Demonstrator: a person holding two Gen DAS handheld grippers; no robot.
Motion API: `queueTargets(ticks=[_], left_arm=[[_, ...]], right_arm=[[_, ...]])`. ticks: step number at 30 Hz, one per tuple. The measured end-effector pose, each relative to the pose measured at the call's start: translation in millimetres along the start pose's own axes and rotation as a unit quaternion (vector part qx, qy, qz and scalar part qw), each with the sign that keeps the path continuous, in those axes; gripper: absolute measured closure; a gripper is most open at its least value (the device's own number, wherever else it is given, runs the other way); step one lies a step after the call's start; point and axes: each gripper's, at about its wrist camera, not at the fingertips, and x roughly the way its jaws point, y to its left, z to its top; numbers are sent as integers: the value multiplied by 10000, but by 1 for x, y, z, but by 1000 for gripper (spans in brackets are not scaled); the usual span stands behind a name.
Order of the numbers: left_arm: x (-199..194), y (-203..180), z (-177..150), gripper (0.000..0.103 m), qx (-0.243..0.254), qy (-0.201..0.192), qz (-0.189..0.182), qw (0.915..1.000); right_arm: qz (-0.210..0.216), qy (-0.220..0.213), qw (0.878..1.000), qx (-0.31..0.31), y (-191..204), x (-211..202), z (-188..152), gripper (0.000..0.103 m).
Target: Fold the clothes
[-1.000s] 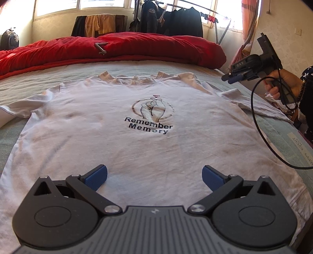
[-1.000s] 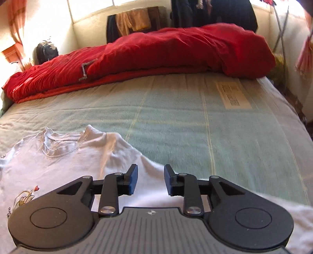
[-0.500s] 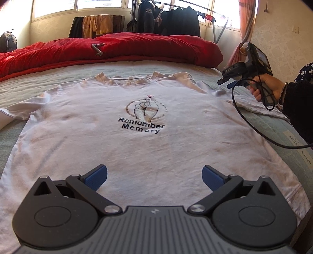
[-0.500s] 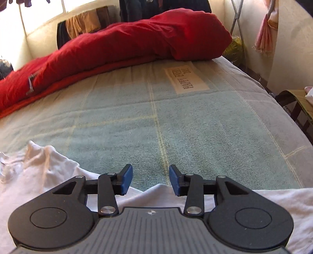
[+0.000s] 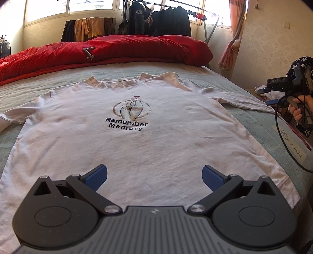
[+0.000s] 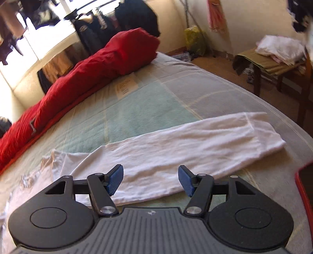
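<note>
White T-shirt [image 5: 137, 140] lies spread flat on the bed [image 5: 254, 125] ahead of your left claw [image 5: 154, 176], whose jaws stand wide and empty above the hem. Your right claw [image 6: 150, 179], jaws opening, hovers over the outstretched sleeve [image 6: 185, 148], gripping nothing.

Sunlight is pouring through the windows [image 5: 68, 7] onto cream walls [image 5: 273, 45]. A red duvet [image 5: 117, 50] is lying across the bed [image 5: 29, 86], dark clothes are hanging on a rack [image 5: 207, 11], and a wooden stool [image 6: 273, 66] is standing alongside.

Home bedroom, bed [image 5: 225, 78] with red duvet [image 5: 117, 48], clothes rack [image 5: 166, 17] by window
</note>
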Motion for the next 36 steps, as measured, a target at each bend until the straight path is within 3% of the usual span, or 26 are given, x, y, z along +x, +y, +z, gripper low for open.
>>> queueTargets(ticks=[6,12,13,15,16,23,28,30,31,32,36], left_arm=[[-1,-5,-1,1,11,55,9,10000],[0,-15,0,1,119,125,23,9998],[-1,-16,1,1,132,123,26,9998],[-2,-18,2,1,146,110,21,9998],[-3,-19,2,1,156,107,10,9998],[-7,-20,2,1,231,94,74,9997],[-9,-17,3,1,165,59,69,9998],[-8,-18,3,1,176,64,57,9998],[-8,-18,3,1,183,63,47,9998],[-9,-19,3,1,190,56,35,9998],[-11,-20,3,1,218,17,-10,9998]], right_arm=[[328,-139,9882,1488,-82,1,-15,36],[532,-681,9745,2070,-104,29,-12,40],[489,-770,9742,2063,-104,32,-11,48],[213,-833,9759,2007,-107,35,-11,73],[65,-857,9765,1975,-109,37,-12,96],[-1,-1131,9795,1665,-102,10,-17,96],[-67,-997,9813,1644,-104,-9,-19,96],[-234,-856,9835,1574,-105,-8,-20,93],[-396,-791,9835,1576,-105,-7,-20,85],[-543,-756,9821,1636,-106,-7,-21,83],[-722,-959,9796,1610,-90,-25,-26,78]])
